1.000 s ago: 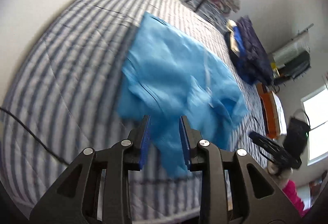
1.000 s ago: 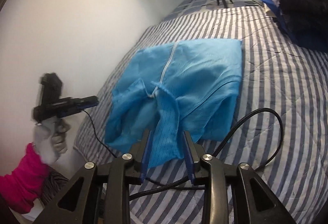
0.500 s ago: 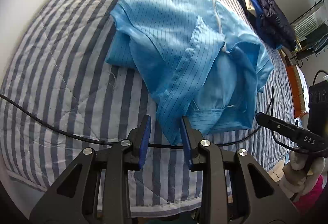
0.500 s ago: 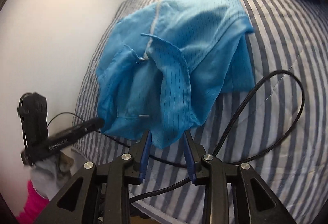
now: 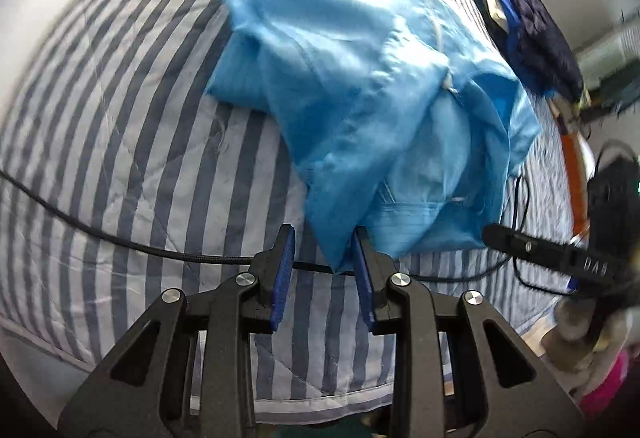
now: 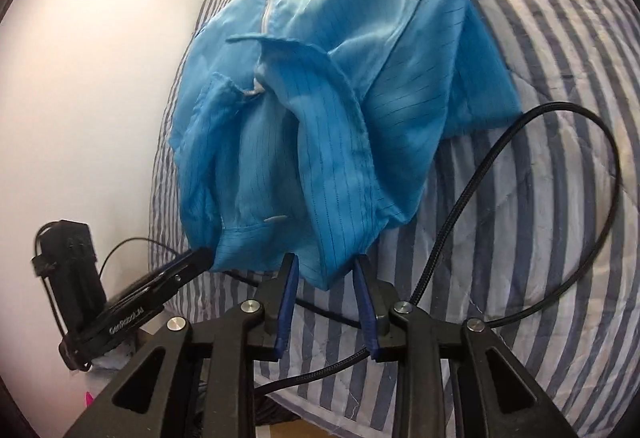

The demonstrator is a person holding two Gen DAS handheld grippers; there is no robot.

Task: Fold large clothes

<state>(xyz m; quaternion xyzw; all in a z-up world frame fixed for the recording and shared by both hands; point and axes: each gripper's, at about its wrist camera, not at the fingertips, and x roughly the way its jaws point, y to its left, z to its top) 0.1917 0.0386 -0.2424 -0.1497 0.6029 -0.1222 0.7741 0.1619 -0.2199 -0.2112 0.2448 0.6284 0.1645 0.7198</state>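
A bright blue pinstriped garment point(image 5: 360, 77) with a white zipper lies partly folded on a striped bed; it also shows in the right wrist view point(image 6: 340, 97). My left gripper point(image 5: 324, 262) is open, and a corner of the garment hangs loose between its blue pads near the bed's front edge. My right gripper point(image 6: 326, 274) is open too, with another corner of the garment lying between its pads. The right gripper shows in the left wrist view point(image 5: 552, 258); the left gripper shows in the right wrist view point(image 6: 160, 290).
The blue-and-white striped bedspread point(image 5: 120, 117) covers the bed. Black cables point(image 6: 540, 217) loop over it near the front edge point(image 5: 120, 242). A pile of dark clothes point(image 5: 532, 25) lies at the far right. A white wall point(image 6: 80, 77) runs along the bed.
Both grippers have lowered the garment's near edge toward the bed's front and drawn back slightly. Their jaws have widened and the cloth now lies loose between them.
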